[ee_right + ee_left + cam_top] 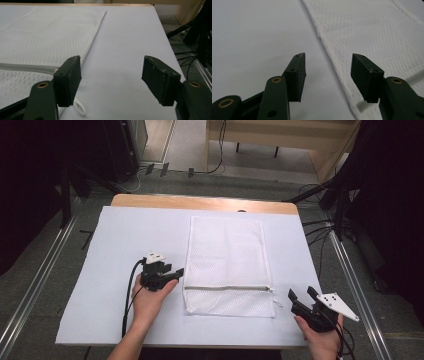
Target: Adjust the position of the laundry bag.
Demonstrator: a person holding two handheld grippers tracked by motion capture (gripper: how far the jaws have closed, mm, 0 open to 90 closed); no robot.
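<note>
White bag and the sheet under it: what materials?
Bag: looks like white synthetic mesh fabric; a fine dotted weave shows in both gripper views, with stitched edges and a grey zipper across it. Sheet: smooth, matte, pale, no texture; paper, foam board or plastic, cannot tell which.

Each hand holds a black gripper. The left gripper (173,272) has a black cable hanging from its back and a small pale plate on top. The right gripper (303,293) has a grey three-cornered plate with dark dots. Up close, the black jaws have round gold screws and flat, blocky pads (298,75)
</note>
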